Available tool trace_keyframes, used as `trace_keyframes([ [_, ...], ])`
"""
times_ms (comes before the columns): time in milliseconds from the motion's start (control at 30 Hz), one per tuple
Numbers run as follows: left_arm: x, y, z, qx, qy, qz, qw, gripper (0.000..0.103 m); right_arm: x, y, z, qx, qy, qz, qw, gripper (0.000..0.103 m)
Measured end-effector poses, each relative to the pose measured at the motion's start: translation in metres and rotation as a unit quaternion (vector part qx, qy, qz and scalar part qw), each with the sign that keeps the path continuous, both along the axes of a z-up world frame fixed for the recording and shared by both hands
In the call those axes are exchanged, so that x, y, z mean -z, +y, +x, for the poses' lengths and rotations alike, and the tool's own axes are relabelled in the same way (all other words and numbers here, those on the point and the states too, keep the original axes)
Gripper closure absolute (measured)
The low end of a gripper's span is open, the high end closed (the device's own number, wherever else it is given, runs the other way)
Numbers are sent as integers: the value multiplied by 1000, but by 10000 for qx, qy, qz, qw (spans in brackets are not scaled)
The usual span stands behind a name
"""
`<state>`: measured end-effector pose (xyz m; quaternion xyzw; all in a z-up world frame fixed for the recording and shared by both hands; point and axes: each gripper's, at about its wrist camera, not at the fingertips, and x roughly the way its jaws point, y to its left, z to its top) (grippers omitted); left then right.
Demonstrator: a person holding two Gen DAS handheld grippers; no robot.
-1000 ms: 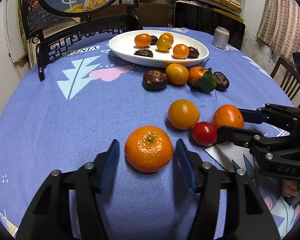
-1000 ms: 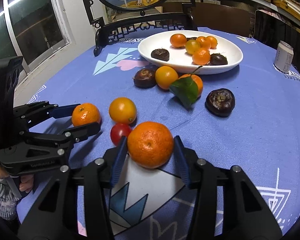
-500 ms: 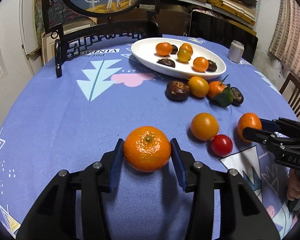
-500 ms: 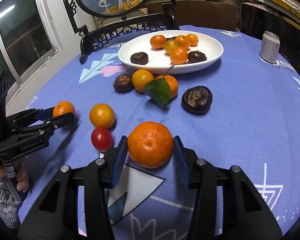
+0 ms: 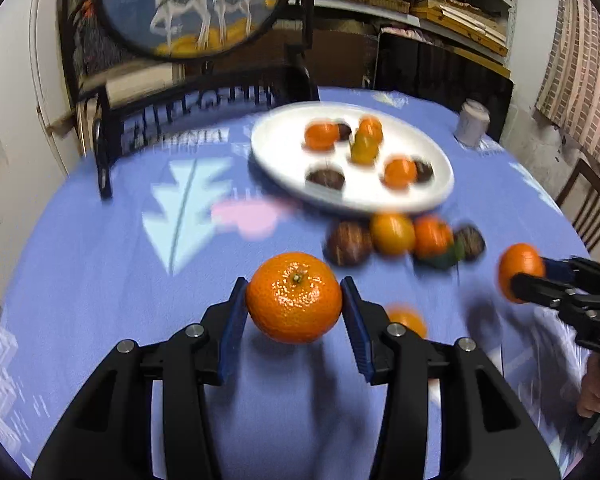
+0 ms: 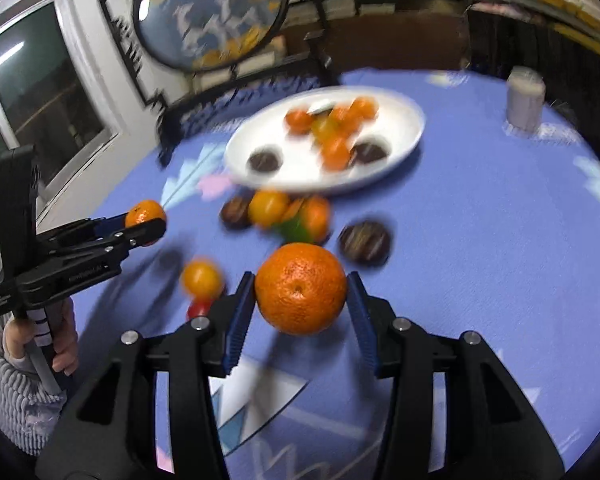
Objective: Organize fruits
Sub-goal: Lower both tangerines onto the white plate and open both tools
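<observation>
- Grip first: the left gripper [image 5: 294, 308] pinches a round orange mandarin [image 5: 294, 297] between its blue pads, lifted clear of the blue patterned tablecloth [image 5: 100, 280], short of the white oval plate [image 5: 352, 196].
- The right gripper [image 6: 301, 300] clamps a second orange mandarin [image 6: 301, 288], also off the cloth on the plate's near side.
- Carry both level over the loose fruit beside the plate; I judge bare plate areas the safest landing.
- Lower fully before letting go, so neither rolls.

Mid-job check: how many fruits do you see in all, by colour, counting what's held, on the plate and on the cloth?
Orange or yellow round fruits: 9
Dark brown fruits: 5
Red tomato: 1
Total: 15
</observation>
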<state>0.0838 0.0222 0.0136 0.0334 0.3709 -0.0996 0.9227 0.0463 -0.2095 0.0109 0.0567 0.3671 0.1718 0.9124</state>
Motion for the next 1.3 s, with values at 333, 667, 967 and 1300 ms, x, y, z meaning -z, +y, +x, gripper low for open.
trace_keyframes([
  [333,-23,-26,106,-160,-152,-208,9995,56,-44,-24,115,541,-316,297,9976,56],
  [667,-6,-27,162,-249,89,-461,9986,54,-6,-12,182,774,-195,-7,9968,31],
  [967,-20,-38,137,-66,-157,-368,9992,40,-36,-18,148,752,-488,158,9959,22],
  [1300,-14,-17,49,-197,-308,-179,9992,32,-47,-24,68,699,-619,68,9956,14],
])
